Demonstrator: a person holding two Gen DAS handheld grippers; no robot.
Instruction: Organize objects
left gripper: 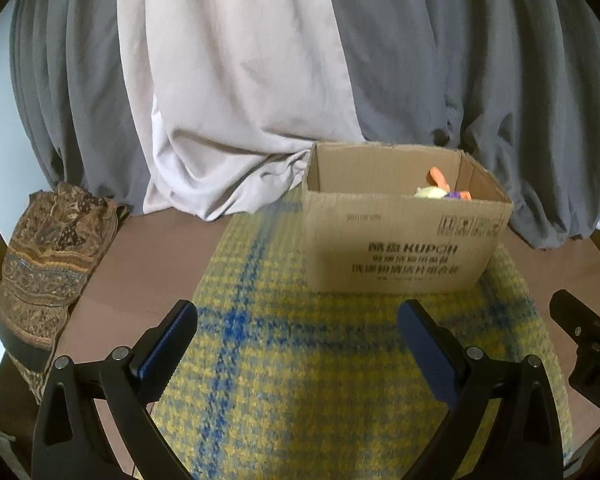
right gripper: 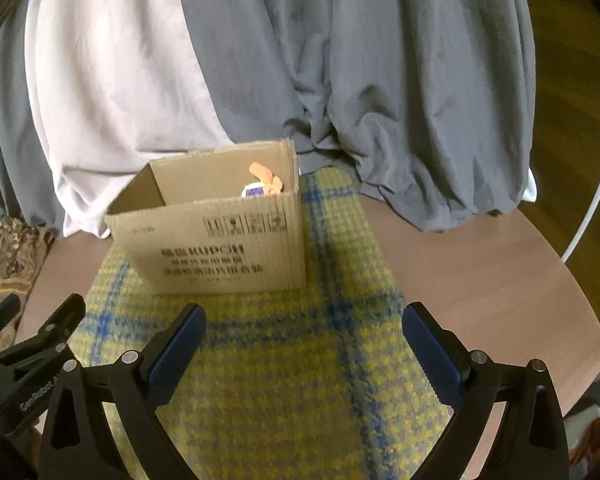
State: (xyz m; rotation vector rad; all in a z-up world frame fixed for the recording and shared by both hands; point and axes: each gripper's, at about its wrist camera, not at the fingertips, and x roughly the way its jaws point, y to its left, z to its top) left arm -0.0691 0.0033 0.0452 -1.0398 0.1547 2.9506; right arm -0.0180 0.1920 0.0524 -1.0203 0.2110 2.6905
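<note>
One cardboard box [left gripper: 404,240], light and crushable, best gripped at its rim; left gripper [left gripper: 296,320] and right gripper [right gripper: 304,324] are hovering spread, empty.

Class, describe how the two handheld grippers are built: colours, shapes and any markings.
Each gripper, left gripper and right gripper, has black angular arms with silver rivets and two fingers faced with dark blue pads. White lettering beginning "GenRobot" runs along the left gripper's body in the right wrist view. No sleeves or cables show.
</note>
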